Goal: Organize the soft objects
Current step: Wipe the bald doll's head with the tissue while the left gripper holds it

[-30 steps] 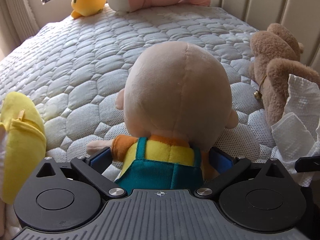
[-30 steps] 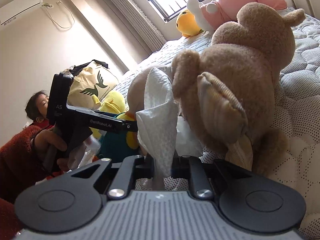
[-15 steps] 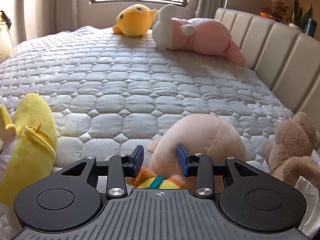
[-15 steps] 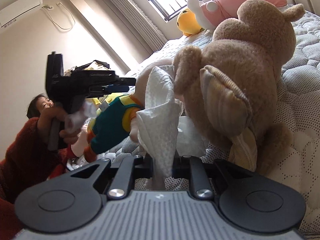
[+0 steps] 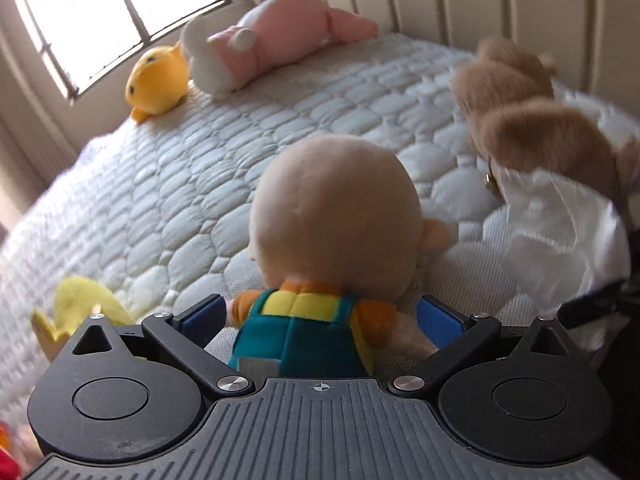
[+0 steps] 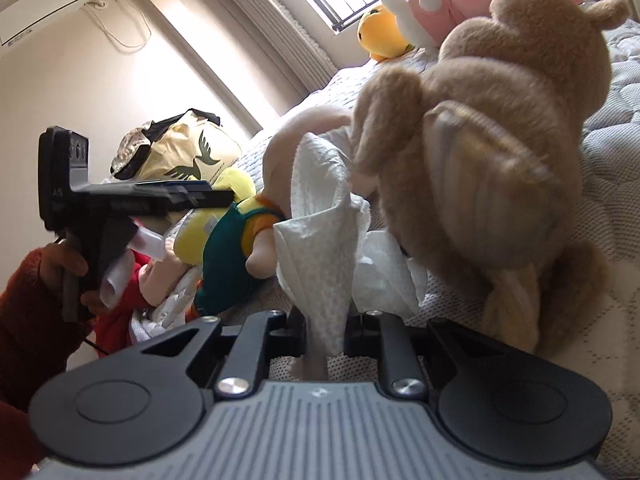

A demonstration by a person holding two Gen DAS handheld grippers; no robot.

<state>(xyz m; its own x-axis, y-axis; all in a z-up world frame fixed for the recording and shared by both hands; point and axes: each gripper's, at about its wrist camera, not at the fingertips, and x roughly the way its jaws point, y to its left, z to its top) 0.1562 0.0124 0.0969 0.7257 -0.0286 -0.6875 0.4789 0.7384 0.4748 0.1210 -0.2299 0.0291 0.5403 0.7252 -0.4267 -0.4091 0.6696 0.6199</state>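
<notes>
Quilted white mattress fills most of what I see, with a padded cream headboard behind it and a barred window to the left. At the far end lie a round orange-yellow plush and, touching it, a pink-and-white plush rabbit.

My left gripper has its jaws spread wide. Between its blue pads sits a bald peach-headed plush doll in teal overalls and a yellow-orange shirt, back turned to me, lying on the mattress near its front edge. The pads flank the doll's shoulders, and there is a gap on both sides, so I have no hold on it. A yellow plush lies at the mattress edge to the left.

My right gripper has its jaws drawn close together, pinching a crumpled white paper tissue that stands up from between them. Just behind the tissue sits a fluffy brown teddy bear on the mattress, right of the doll. From the right wrist camera I see the left gripper side-on, held in a hand with a rust-red sleeve, and past it a cream bag with a dark bird print. A white air conditioner hangs high on the wall.
</notes>
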